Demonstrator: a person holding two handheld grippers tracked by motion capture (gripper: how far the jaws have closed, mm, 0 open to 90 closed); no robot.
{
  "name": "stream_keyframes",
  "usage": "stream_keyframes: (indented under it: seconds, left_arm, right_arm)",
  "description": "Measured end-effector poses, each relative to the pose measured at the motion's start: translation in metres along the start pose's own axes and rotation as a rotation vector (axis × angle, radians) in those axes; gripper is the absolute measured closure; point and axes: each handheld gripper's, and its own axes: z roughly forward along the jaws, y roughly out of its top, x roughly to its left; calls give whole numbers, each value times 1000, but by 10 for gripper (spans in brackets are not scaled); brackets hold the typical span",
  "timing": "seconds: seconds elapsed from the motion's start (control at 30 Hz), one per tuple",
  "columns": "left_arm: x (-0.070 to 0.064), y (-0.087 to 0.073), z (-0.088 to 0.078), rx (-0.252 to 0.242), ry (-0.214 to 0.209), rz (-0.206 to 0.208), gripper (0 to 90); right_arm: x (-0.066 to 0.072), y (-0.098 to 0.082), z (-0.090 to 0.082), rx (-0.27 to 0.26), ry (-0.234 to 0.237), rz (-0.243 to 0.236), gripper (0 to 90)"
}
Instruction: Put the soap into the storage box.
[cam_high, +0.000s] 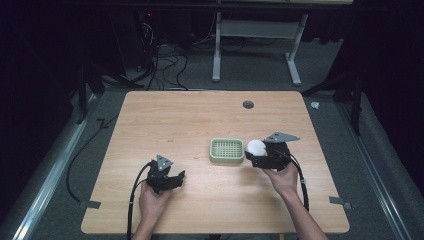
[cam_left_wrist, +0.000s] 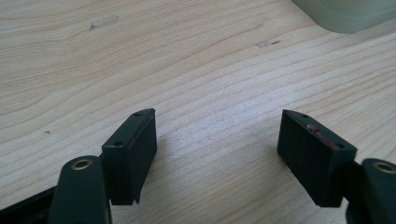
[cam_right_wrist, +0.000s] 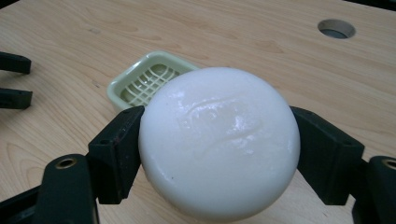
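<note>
I am clamping the soap (cam_right_wrist: 219, 144) in my right claw (cam_high: 259, 154), holding it just right of the dish (cam_high: 226, 150), which is lying toward my left claw (cam_high: 172, 181), its jaws standing apart over the counter (cam_high: 165, 120).

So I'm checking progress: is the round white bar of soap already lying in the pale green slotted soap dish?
No, the round white bar of soap is clamped in the right gripper, apart from the pale green slotted soap dish.

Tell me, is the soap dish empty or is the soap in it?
Empty. The green soap dish shows its bare grid, while the white soap is clamped between the right gripper's jaws beside it.
</note>
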Motion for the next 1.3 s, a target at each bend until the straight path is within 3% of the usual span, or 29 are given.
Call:
stream_keyframes:
  seconds: [0.77,1.3]
  left_arm:
    - [0,0,0,-1,0,2,291]
    - [0,0,0,-2,-1,2,294]
  right_arm:
    - [24,33,35,26,57,-49,243]
    - [32,32,71,81,49,-58,243]
